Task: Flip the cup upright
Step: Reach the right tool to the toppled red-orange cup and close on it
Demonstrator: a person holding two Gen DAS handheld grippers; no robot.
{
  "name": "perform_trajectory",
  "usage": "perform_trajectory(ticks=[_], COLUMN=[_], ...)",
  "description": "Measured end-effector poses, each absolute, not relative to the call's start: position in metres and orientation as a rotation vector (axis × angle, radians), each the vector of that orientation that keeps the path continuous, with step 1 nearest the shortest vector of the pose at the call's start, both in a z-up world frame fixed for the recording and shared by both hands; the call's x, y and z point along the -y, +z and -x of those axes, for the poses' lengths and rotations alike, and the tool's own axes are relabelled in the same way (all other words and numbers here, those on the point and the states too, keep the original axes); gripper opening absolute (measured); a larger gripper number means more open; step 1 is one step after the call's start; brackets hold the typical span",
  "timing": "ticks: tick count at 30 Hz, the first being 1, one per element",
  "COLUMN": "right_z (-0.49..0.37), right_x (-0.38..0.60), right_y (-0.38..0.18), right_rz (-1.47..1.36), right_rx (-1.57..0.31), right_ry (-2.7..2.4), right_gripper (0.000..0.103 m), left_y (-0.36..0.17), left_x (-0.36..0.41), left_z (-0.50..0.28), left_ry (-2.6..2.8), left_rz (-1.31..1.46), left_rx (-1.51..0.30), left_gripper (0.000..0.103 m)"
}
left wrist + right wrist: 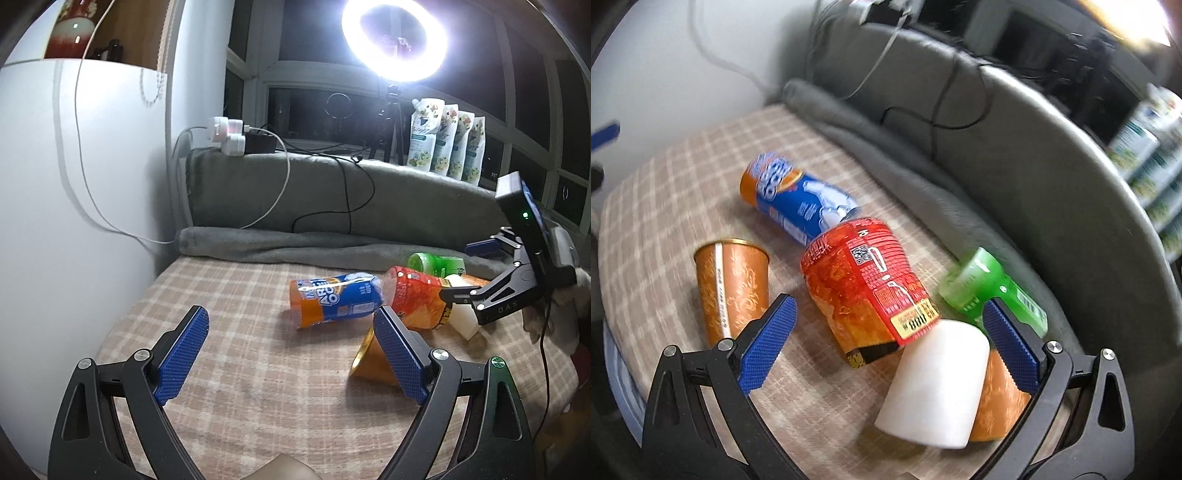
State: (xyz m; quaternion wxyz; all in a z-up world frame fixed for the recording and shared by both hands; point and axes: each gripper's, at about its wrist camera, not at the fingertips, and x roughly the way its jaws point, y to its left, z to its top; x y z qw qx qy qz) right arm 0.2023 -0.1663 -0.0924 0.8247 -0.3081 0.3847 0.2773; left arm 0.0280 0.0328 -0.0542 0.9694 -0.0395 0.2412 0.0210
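Hovering open: right gripper [886, 343] over white cup [934, 384]

Noodle cup [864, 284] between can [798, 199] and bottle [990, 288]

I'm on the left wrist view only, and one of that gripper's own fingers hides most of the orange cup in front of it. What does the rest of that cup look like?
Observer: The right wrist view shows the whole orange cup. It has a pale stripe down its side and stands apart from the red noodle cup.
Operator: And the white cup near the right gripper?
Observer: The white cup lies on its side, and the right gripper has its jaws wide open, one on either side of it.
Operator: Anything behind it?
Observer: Yes, a second orange cup, partly hidden by the white one.
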Motion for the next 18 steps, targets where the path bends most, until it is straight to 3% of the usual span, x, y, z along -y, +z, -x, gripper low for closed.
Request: perform_trajectory(ticks=[18], right_z=[-0.230], right_x=[0.117], right_y=[-0.143], right_rz=[0.903], right_rx=[-0.940], right_ry=[0.717], right_gripper=[0.102], left_y=[-0.061], left_x=[-0.048], left_z=[-0.041], left_ry=[0.076], left_rz=[0.108], left_rx=[-0.527], left_gripper=[0.091])
